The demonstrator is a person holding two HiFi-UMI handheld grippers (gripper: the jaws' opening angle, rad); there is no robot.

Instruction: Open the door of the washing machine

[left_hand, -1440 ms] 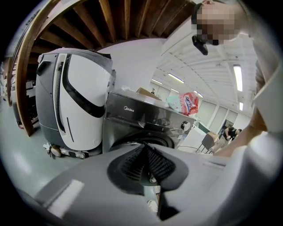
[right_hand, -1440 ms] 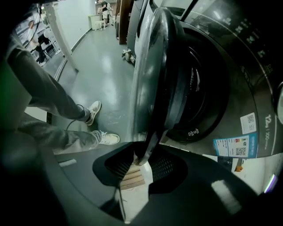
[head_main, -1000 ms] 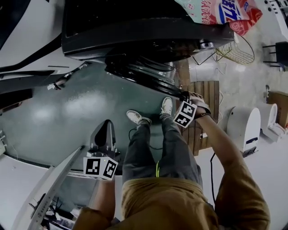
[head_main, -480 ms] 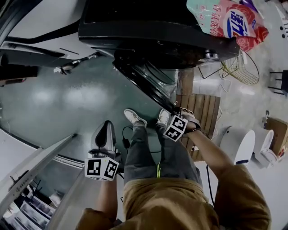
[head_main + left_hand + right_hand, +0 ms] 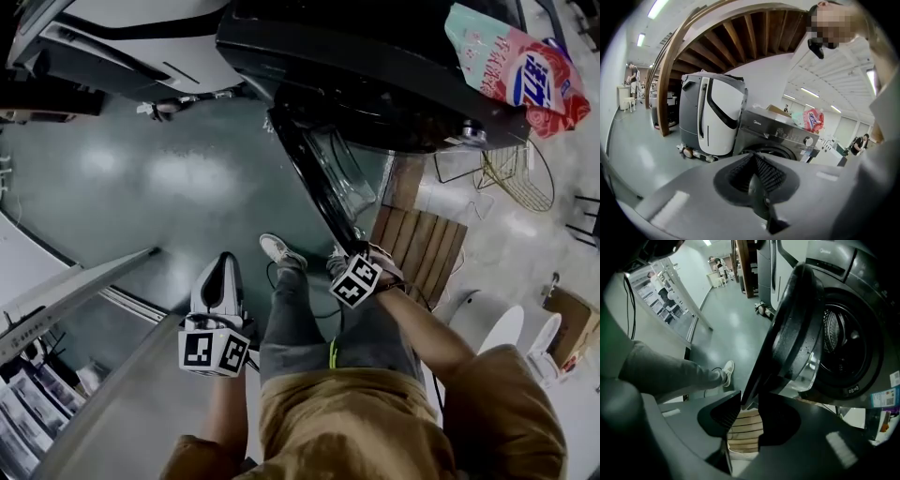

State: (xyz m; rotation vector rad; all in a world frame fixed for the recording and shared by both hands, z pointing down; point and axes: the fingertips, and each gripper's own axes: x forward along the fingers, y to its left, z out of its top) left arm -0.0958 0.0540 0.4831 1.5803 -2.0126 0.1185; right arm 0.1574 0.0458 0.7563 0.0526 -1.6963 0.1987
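The door (image 5: 323, 178) has swung wider off the washer (image 5: 375, 66) since the earlier frame. The right gripper (image 5: 360, 253) has come with it toward the frame's centre, its fingers (image 5: 723, 416) clenched on the door's free rim. The door now juts from the washer at the top of the frame down to the middle. It is a black ring round a bulging clear glass bowl, speckled in the right gripper view, and the dark perforated drum (image 5: 841, 350) lies open behind it. The left gripper (image 5: 225, 262) sits at lower left as before, fingers pressed together on nothing.

Just right of the door lies a slatted wooden pallet (image 5: 427, 248). The person's shoes (image 5: 279, 248) stand near the door's edge on the glossy green floor (image 5: 141, 187). A red-and-blue bag (image 5: 516, 70) lies on the washer, with a wire basket (image 5: 520, 173) below it in the frame. A white machine (image 5: 131, 42) stands at upper left.
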